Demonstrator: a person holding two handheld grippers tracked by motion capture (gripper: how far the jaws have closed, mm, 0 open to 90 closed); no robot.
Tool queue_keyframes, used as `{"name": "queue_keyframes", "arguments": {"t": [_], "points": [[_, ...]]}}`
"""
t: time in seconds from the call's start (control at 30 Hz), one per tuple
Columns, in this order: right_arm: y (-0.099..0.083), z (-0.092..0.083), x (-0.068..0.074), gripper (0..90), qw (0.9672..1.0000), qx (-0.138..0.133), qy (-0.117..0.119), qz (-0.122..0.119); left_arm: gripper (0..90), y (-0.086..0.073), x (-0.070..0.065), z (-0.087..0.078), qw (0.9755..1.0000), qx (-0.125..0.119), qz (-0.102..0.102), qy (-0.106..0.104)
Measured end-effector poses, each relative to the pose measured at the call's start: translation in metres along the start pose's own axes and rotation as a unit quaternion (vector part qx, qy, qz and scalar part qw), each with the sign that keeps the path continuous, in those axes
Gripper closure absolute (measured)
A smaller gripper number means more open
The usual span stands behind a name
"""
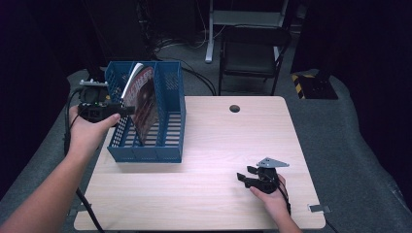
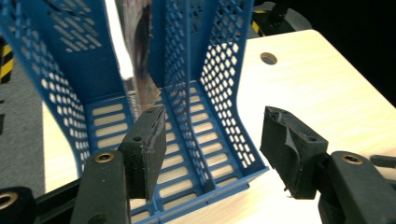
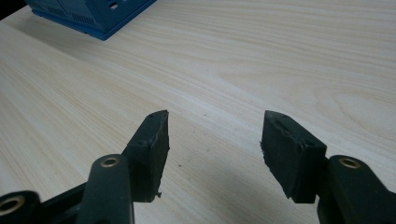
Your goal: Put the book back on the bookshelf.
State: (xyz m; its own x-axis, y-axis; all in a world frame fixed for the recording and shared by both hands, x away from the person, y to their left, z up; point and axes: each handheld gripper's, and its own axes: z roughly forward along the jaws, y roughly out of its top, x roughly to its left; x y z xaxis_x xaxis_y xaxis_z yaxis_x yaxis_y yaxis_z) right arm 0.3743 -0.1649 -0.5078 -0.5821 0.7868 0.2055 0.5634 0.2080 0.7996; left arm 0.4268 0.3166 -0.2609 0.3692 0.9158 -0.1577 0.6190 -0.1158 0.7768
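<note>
A blue three-slot file rack (image 1: 167, 121) stands on the left part of the wooden table (image 1: 218, 141). A dark-covered magazine (image 1: 145, 102) leans upright in what looks like its middle slot. My left gripper (image 1: 127, 110) is held in the air at the rack's left side, pointing at it. In the left gripper view its jaws (image 2: 215, 114) stand open with nothing between them, facing the rack (image 2: 224, 84) and the magazine (image 2: 140, 42). My right gripper (image 1: 247, 175) rests low at the table's front right, open (image 3: 215, 114) over bare wood.
A round cable hole (image 1: 234, 108) sits near the table's far edge. Behind the table stand a dark folding chair (image 1: 252, 53) and a metal stand. A corner of the blue rack (image 3: 93, 14) appears at the top left of the right gripper view.
</note>
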Motion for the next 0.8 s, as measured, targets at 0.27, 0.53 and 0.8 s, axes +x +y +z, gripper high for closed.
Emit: {"name": "queue_keyframes", "arguments": {"t": [0.27,0.53,0.8], "points": [[0.001,-0.001,0.0,41.4,1.0,-0.003,0.0,0.002,40.6,-0.003,-0.015,0.003,0.999,0.007,0.031,-0.031],[0.001,0.0,0.0,41.4,1.0,-0.001,0.0,-0.001,40.6,-0.011,-0.038,0.012,0.9958,0.019,0.064,-0.063],[0.001,0.0,0.0,41.2,1.0,-0.001,0.002,0.001,40.5,-0.015,-0.055,0.019,0.9916,0.017,0.08,-0.101]]}}
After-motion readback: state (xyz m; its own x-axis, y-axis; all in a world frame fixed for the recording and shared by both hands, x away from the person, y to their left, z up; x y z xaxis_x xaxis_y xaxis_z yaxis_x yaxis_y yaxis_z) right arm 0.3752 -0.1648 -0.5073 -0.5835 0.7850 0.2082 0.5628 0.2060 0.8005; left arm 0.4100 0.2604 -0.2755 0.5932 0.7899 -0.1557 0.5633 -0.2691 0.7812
